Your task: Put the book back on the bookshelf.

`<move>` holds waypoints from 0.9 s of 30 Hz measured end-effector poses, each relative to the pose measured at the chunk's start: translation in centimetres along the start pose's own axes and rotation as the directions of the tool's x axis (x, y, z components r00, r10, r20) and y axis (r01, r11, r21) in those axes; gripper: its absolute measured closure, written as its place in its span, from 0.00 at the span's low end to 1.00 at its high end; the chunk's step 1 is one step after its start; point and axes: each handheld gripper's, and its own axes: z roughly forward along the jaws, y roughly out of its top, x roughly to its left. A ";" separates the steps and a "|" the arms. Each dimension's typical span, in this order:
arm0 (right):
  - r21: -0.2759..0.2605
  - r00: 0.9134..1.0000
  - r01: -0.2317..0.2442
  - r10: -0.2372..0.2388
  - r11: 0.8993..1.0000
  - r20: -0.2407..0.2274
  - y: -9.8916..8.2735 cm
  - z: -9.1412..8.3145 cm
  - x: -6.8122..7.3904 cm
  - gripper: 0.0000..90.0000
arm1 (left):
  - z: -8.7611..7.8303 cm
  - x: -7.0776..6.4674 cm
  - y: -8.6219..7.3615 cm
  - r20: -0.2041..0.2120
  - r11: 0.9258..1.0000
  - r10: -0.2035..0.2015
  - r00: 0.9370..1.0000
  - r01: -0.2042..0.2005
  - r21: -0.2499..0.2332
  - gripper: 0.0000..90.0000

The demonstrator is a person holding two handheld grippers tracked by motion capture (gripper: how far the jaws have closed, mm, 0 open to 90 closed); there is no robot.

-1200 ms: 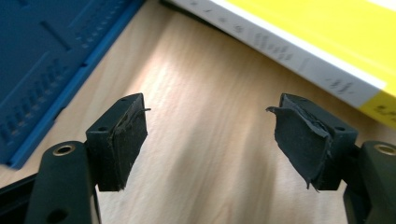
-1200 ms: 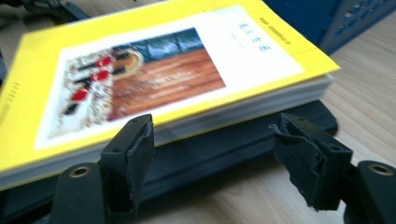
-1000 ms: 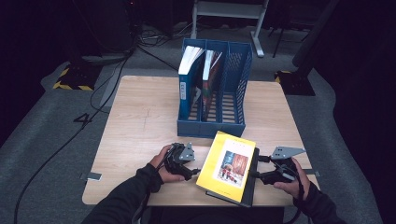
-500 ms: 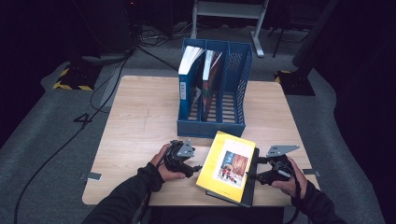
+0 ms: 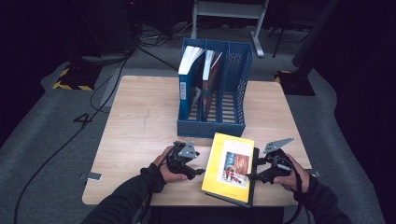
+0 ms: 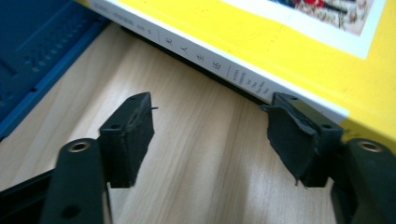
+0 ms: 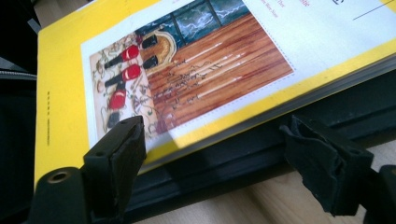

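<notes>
The yellow book [image 5: 229,169] lies flat at the table's [image 5: 140,121] near edge, below the blue file rack [image 5: 212,123]. The left gripper [image 5: 198,171], jaws apart and just narrowing, faces its spine; the right gripper [image 5: 252,177], jaws just widened, straddles the opposite edge without clamping. Judged step: lining up a two-sided pickup. Next, both must close on the edges.

yellow book [image 5: 230,168] lies flat at table's near edge.

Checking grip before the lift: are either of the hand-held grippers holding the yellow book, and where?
Neither. Both jaw pairs stand open at the yellow book's long edges: left hand-held gripper at the spine, right hand-held gripper opposite.
</notes>
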 end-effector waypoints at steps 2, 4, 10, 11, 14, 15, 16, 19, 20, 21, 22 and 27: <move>-0.001 1.000 -0.005 0.005 1.000 0.013 0.3 0.2 -0.2 0.23 | 0.3 -0.3 0.2 0.005 1.000 0.017 1.000 -0.017 0.000 0.30; 0.012 1.000 0.002 -0.003 1.000 0.028 0.6 0.4 -0.2 0.21 | 0.6 -0.5 0.4 -0.002 1.000 0.031 1.000 -0.031 0.003 0.30; 0.016 0.999 0.019 -0.020 1.000 0.041 0.9 0.5 -0.2 0.20 | 1.2 0.1 0.6 -0.059 1.000 0.003 0.998 -0.002 0.010 0.29; 0.016 0.999 0.024 -0.025 1.000 0.044 0.9 0.5 -0.2 0.20 | 1.4 0.2 0.6 -0.062 1.000 -0.005 0.998 0.005 0.011 0.29; 0.005 0.997 0.044 -0.045 0.999 0.065 1.0 0.3 0.1 0.23 | 2.0 0.5 0.7 -0.065 1.000 -0.009 0.998 0.011 0.028 0.29; 0.001 0.996 0.051 -0.051 0.999 0.072 1.1 0.3 0.1 0.24 | 2.2 0.6 0.8 -0.066 1.000 -0.008 0.998 0.009 0.023 0.29; -0.003 0.995 0.062 -0.061 0.998 0.077 1.1 0.3 0.2 0.25 | 2.3 0.7 0.8 -0.066 1.000 -0.007 0.998 0.009 0.029 0.29; -0.041 0.993 0.080 -0.076 0.996 0.086 1.2 0.0 0.2 0.29 | 2.6 1.0 1.0 -0.077 0.999 0.003 0.997 0.000 0.036 0.29; -0.050 0.993 0.082 -0.078 0.995 0.087 1.2 -0.1 0.2 0.31 | 2.7 1.2 1.0 -0.077 0.999 0.000 0.997 0.002 0.036 0.29; -0.063 0.992 0.089 -0.083 0.994 0.091 1.2 -0.2 0.2 0.32 | 2.7 1.3 1.0 -0.078 0.999 -0.005 0.997 0.008 0.036 0.29; -0.074 0.992 0.097 -0.090 0.993 0.089 1.3 -0.3 0.2 0.32 | 2.8 1.5 1.1 -0.077 0.999 -0.012 0.997 0.014 0.035 0.29; -0.091 0.989 0.125 -0.116 0.988 0.096 1.4 -0.5 0.2 0.35 | 3.1 2.4 1.1 -0.079 0.999 -0.039 0.996 0.041 0.025 0.29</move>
